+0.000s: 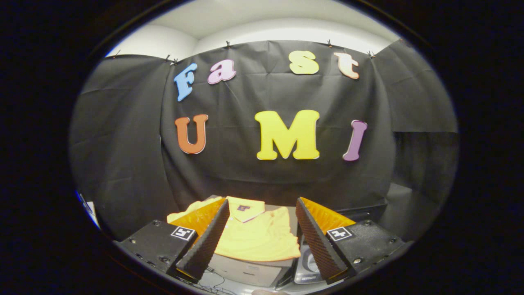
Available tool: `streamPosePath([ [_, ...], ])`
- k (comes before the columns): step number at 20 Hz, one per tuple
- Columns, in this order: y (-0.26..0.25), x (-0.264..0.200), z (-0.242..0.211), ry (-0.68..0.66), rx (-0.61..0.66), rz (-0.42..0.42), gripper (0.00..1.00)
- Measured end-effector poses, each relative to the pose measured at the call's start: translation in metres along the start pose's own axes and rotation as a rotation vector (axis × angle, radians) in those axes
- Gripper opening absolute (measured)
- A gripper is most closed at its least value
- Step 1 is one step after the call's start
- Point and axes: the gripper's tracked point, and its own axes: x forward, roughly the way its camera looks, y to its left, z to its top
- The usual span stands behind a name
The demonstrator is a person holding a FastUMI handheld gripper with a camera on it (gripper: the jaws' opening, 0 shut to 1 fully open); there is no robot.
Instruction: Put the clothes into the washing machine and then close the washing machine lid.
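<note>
One yellow shirt is lying folded on a grey box, just ahead of the gripper; jaws are standing wide, holding nothing.

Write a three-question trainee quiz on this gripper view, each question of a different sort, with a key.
1. True or false: the jaws of the gripper are shut on the yellow polo shirt.
2. Multiple choice: the shirt lies A) hanging on the black cloth wall, B) flat on a grey box-like surface ahead, C) on the floor.
3. Fill in: seen between the jaws, the shirt's ____ faces away, toward the wall.

Key: 1 false, they stand open; 2 B; 3 collar.
</note>
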Motion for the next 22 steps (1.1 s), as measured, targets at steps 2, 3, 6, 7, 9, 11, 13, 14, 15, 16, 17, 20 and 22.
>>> streamPosePath([
  [2, 0.013, 0.027, -0.005, 0.025, -0.002, -0.001, 1.0],
  [3, 0.02, 0.04, -0.008, 0.047, 0.005, -0.001, 1.0],
  [6, 0.045, 0.078, -0.023, 0.118, 0.041, 0.018, 1.0],
  [7, 0.051, 0.089, -0.029, 0.14, 0.047, 0.019, 1.0],
  [9, 0.061, 0.109, -0.041, 0.184, 0.047, 0.017, 1.0],
  [11, 0.07, 0.131, -0.056, 0.225, 0.032, 0.009, 1.0],
  [13, 0.074, 0.148, -0.073, 0.271, 0.021, -0.01, 1.0],
  [14, 0.075, 0.155, -0.086, 0.304, 0.016, -0.017, 1.0],
  [15, 0.077, 0.161, -0.098, 0.329, 0.018, -0.022, 1.0],
  [16, 0.078, 0.168, -0.109, 0.359, 0.022, -0.03, 1.0],
  [17, 0.079, 0.173, -0.122, 0.396, 0.024, -0.031, 1.0],
  [20, 0.077, 0.178, -0.159, 0.519, 0.052, -0.063, 1.0],
  [22, 0.072, 0.182, -0.161, 0.506, 0.043, -0.083, 1.0],
])
